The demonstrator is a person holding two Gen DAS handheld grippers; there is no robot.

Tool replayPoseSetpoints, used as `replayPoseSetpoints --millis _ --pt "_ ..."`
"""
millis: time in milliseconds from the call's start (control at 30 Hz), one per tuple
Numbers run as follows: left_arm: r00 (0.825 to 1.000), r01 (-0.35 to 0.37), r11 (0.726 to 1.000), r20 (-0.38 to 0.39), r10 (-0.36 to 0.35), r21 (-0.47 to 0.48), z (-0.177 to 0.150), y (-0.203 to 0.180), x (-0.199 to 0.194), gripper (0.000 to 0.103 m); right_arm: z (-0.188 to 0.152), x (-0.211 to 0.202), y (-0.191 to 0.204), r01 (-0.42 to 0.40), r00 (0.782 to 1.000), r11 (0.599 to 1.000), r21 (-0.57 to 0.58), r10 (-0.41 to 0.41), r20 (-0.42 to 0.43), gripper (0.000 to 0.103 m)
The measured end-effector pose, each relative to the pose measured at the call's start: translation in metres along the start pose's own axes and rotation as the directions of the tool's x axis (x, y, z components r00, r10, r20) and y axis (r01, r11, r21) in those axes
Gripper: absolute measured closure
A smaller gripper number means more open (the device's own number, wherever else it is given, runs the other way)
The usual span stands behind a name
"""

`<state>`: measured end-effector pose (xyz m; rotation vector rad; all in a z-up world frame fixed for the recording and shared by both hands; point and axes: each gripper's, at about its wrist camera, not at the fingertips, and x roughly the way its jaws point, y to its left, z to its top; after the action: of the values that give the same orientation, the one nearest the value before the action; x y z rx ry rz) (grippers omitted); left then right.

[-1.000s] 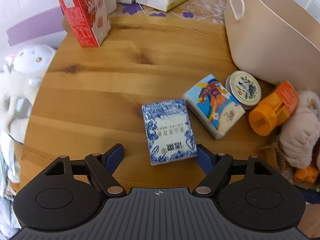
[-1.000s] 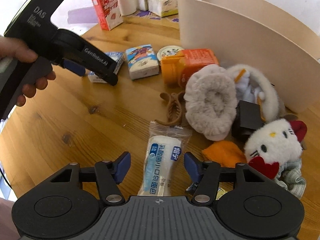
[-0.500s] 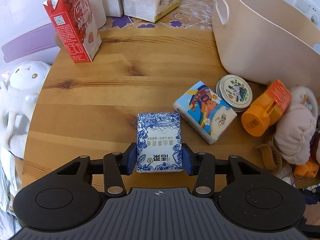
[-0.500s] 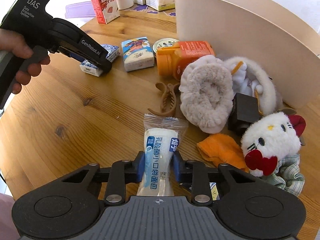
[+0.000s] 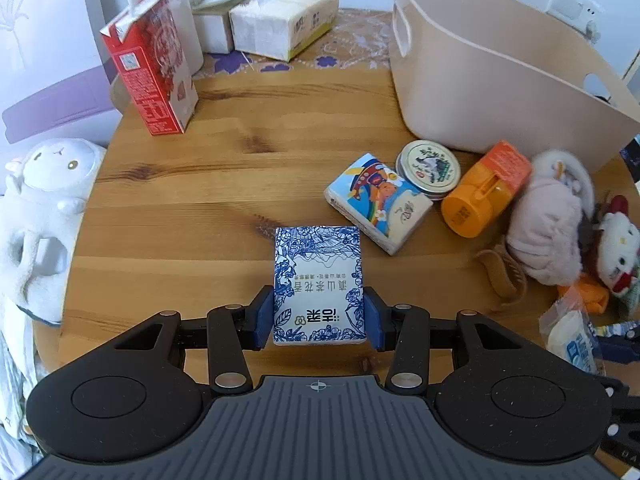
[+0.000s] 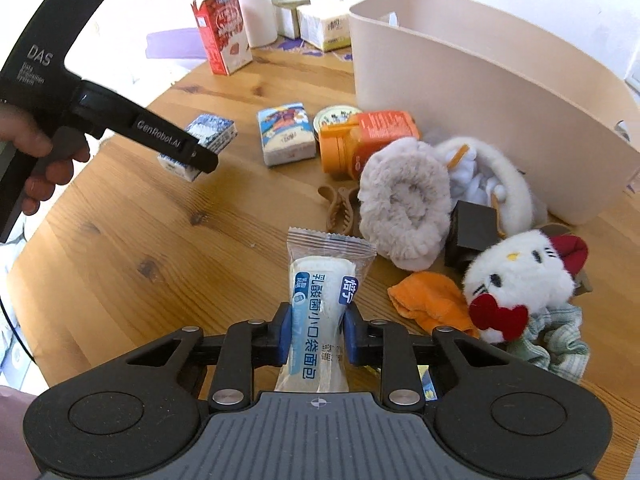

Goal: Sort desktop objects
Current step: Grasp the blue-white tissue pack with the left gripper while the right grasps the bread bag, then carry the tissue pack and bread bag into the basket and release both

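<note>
My left gripper [image 5: 319,318] is shut on a blue-and-white tissue pack [image 5: 318,284], held a little above the round wooden table [image 5: 180,208]. In the right wrist view that same tissue pack [image 6: 208,136] hangs in the left gripper [image 6: 196,156], which a hand holds. My right gripper [image 6: 315,334] is shut on a clear-wrapped bread packet [image 6: 320,304], lifted slightly off the wood. The beige bin [image 6: 480,120] stands at the back right, its wall also seen as the beige bin [image 5: 500,92] in the left wrist view.
A cartoon tissue pack [image 5: 376,200], round tin [image 5: 428,168], orange bottle [image 5: 484,196], fluffy earmuffs [image 6: 404,204], brown hair claw [image 6: 340,208], orange cloth [image 6: 432,300], white plush cat [image 6: 516,280] lie near the bin. A red carton [image 5: 152,68], tissue boxes [image 5: 280,24] stand at the back; a plush lamb [image 5: 40,208] sits left.
Both grippers closed from open: the left on the blue-and-white tissue pack, the right on the bread packet. Both then rose a little with their loads.
</note>
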<state>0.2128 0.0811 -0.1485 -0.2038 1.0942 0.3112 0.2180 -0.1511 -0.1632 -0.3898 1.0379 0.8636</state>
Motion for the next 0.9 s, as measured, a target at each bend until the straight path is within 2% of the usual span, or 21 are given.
replayPoseSetpoints --millis 233,400,700,900 --pt "0.999 0.008 1.000 0.044 -0.008 0.010 -0.009 -0.006 -0.027 0.057 -0.011 -0.026 -0.006 0.012 0.999 0.999 0.032 -0.013 0.051 0.079" --pt "0.997 -0.025 0.999 0.077 0.022 0.032 -0.012 -0.017 -0.045 0.057 -0.017 -0.044 -0.014 0.036 0.995 0.998 0.052 -0.041 0.090 0.079" --pt "0.992 0.001 0.998 0.125 -0.010 0.069 -0.003 -0.040 -0.073 0.057 -0.019 -0.074 -0.034 0.102 0.980 0.990 0.094 -0.117 0.161 0.079" --pt "0.982 0.028 0.994 0.181 -0.046 0.102 0.014 -0.051 -0.094 0.057 -0.012 -0.092 -0.044 0.132 0.964 0.984 0.117 -0.155 0.217 0.079"
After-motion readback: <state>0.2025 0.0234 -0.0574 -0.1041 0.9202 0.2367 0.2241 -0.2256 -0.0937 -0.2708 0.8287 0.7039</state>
